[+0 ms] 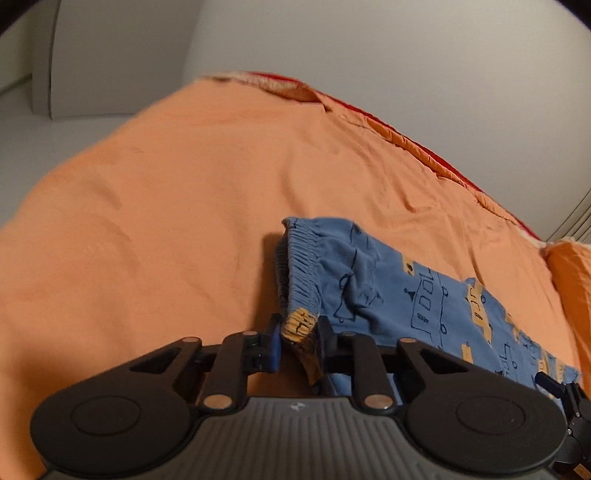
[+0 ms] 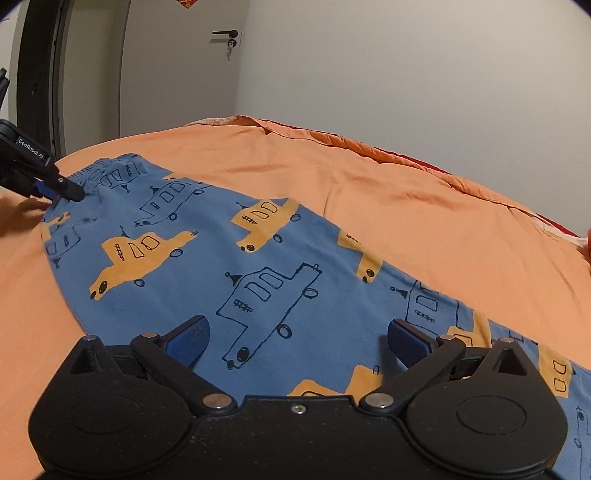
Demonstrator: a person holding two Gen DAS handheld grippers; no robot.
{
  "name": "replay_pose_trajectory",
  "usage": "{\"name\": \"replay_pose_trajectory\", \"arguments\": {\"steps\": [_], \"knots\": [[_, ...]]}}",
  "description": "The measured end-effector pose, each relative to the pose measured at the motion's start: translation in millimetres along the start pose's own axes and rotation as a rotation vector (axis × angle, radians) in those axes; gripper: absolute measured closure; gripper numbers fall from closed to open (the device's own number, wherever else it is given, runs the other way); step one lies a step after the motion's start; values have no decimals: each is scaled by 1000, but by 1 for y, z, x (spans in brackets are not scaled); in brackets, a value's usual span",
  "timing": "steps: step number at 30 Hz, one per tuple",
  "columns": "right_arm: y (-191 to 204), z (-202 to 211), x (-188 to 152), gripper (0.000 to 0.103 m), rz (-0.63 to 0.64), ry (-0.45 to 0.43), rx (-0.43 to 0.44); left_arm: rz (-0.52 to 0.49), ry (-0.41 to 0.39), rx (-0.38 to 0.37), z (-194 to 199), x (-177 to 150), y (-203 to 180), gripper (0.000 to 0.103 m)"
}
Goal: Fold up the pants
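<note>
Blue pants [image 2: 258,266] printed with orange and outlined vehicles lie stretched out on an orange bed cover [image 2: 406,206]. My left gripper [image 1: 298,332] is shut on the waistband corner of the pants [image 1: 369,280] and lifts that corner slightly. It also shows in the right wrist view [image 2: 62,190] at the far left, at the elastic waistband. My right gripper [image 2: 297,341] is open, its blue pads on either side of the pant leg, just above the cloth. Its tip shows in the left wrist view [image 1: 554,384] at the far right.
The orange bed cover [image 1: 166,221] fills most of both views, with a red edge [image 1: 424,144] along the far side by the grey wall. An orange pillow [image 1: 572,280] lies at the right. A white door with a black handle [image 2: 225,33] stands behind the bed.
</note>
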State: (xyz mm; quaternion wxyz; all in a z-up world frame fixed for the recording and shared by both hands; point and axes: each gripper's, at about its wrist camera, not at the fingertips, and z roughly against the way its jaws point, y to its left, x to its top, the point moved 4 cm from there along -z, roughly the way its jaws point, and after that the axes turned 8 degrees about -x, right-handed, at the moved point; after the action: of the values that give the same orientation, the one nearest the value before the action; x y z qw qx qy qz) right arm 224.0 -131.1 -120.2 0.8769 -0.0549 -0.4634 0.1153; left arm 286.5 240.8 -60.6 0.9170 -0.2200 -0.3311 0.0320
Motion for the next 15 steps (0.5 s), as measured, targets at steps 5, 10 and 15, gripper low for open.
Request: {"name": "replay_pose_trajectory", "arguments": {"steps": [5, 10, 15], "knots": [[-3, -3, -2, 1, -13, 8, 4, -164, 20, 113, 16, 6, -23, 84], [-4, 1, 0, 1, 1, -7, -13, -126, 48, 160, -6, -6, -13, 52], [-9, 13, 24, 1, 48, -113, -77, -349, -128, 238, 17, 1, -56, 14]]}}
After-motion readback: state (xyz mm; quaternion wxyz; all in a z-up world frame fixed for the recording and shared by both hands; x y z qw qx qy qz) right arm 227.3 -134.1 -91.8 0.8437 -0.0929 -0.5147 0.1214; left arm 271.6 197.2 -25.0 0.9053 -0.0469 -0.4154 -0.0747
